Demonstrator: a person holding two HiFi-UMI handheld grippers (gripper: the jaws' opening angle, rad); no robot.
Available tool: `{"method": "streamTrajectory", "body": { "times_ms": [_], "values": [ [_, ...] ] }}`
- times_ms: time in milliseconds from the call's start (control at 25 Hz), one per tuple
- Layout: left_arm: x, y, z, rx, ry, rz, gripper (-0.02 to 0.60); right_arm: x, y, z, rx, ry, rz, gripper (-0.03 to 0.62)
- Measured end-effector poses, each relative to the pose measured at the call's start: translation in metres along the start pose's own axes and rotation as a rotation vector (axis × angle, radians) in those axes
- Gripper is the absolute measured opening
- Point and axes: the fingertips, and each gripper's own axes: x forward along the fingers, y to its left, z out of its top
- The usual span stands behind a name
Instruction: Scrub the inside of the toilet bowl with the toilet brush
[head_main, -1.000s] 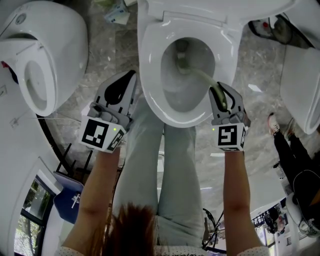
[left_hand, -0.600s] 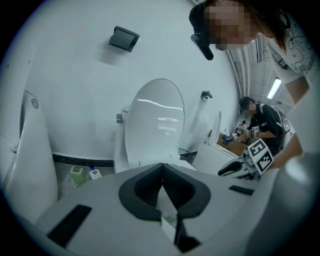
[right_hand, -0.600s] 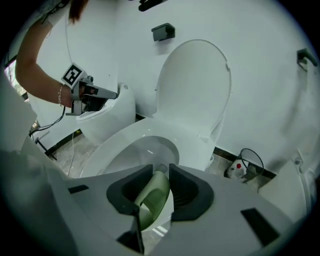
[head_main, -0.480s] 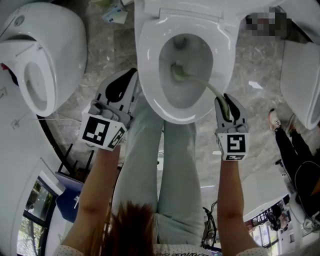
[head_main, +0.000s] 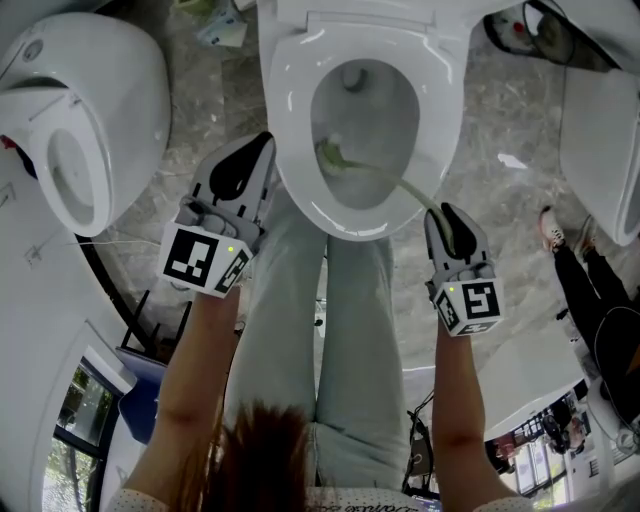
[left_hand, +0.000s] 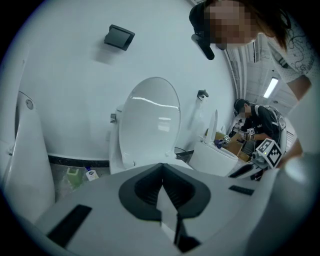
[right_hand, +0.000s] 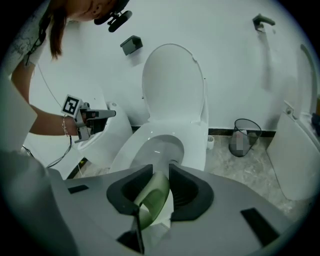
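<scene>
Grey marbled floor (head_main: 500, 120) spreads under a row of white fixtures, with a white toilet bowl (head_main: 440, 110) in the middle of the head view, its seat down and its raised lid (right_hand: 172, 82) standing against the white wall. A second white toilet (head_main: 100, 60) sits well apart at the left, and a black wire bin (right_hand: 247, 131) stands on the floor by the wall at the right.

Inside the bowl lies the pale green toilet brush (head_main: 330, 155). Its head rests against the left inner wall, below the drain opening. Its thin curved handle runs right and toward the person, crosses the front right part of the rim and ends in the right gripper (head_main: 450, 222). That gripper hangs just outside the rim. In the right gripper view its dark fingers (right_hand: 187, 187) are clenched on the flat green grip of the handle, which fills the gap between them and points down into the bowl.

The left gripper (head_main: 240, 175) hovers just beside the front left of the rim, above the person's legs in pale trousers (head_main: 350, 330). Its fingers (left_hand: 142, 187) are pressed together at the tips with nothing between them.
</scene>
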Motion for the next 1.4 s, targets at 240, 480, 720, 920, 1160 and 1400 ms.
{"method": "streamTrajectory", "body": {
  "times_ms": [240,480,720,920,1160,1400],
  "values": [
    [-0.001,-0.004,0.002,0.002,-0.003,-0.003,0.003,-0.008,0.020,0.005,-0.011,-0.004,0.068,0.110],
    [-0.003,-0.006,0.003,-0.001,-0.004,-0.004,0.003,-0.012,0.025,0.020,-0.227,0.040,0.135,0.109],
    [-0.005,-0.006,0.002,-0.011,0.001,-0.001,0.003,-0.018,0.033,0.027,-0.528,0.127,0.226,0.109],
    [-0.008,-0.006,0.007,-0.019,-0.001,-0.005,0.003,-0.024,0.041,0.030,-0.751,0.197,0.277,0.107],
    [-0.008,-0.003,0.015,0.001,-0.017,-0.016,0.003,-0.023,0.048,0.037,-0.947,0.222,0.331,0.104],
    [-0.011,0.005,0.021,-0.004,-0.034,0.001,0.003,-0.019,0.042,0.040,-1.074,0.264,0.344,0.103]
  ]
}}
